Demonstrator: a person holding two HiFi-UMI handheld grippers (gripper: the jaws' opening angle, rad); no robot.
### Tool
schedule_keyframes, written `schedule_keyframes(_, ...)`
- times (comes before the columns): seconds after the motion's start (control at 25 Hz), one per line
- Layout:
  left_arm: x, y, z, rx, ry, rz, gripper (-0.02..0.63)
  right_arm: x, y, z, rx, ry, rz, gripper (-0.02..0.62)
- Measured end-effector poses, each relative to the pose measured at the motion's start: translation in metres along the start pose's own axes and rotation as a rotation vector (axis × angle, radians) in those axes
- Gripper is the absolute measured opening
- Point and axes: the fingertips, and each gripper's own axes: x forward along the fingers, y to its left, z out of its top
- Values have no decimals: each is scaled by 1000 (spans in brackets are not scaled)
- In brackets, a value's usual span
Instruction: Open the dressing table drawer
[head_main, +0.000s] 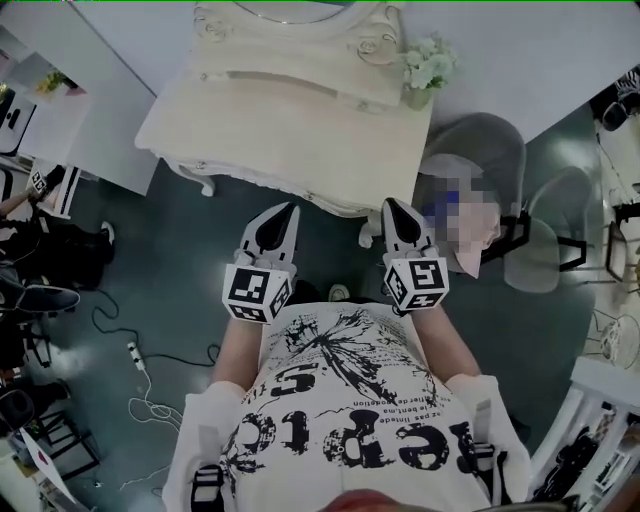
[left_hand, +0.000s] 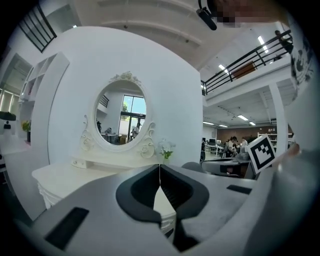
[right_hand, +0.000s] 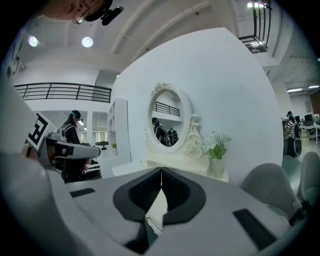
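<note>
White flowers in vase on table

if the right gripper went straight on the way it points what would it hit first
Most likely the dressing table: the right gripper aims at its front edge, near the end where the flower vase stands. Nothing shows in between, though depth is unclear.

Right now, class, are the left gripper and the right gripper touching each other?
Apart. The head view shows the left gripper and the right gripper side by side, with a strip of floor plainly visible between them.
</note>
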Motion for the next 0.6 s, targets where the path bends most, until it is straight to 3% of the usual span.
schedule_keyframes(0.28,54,36,4,19,18,-19,20,54,-28,-2,5,23,-40,18)
schedule_keyframes(0.6,141,101,38,65,33,-195,20,138,-43,22,35,25,-190,18)
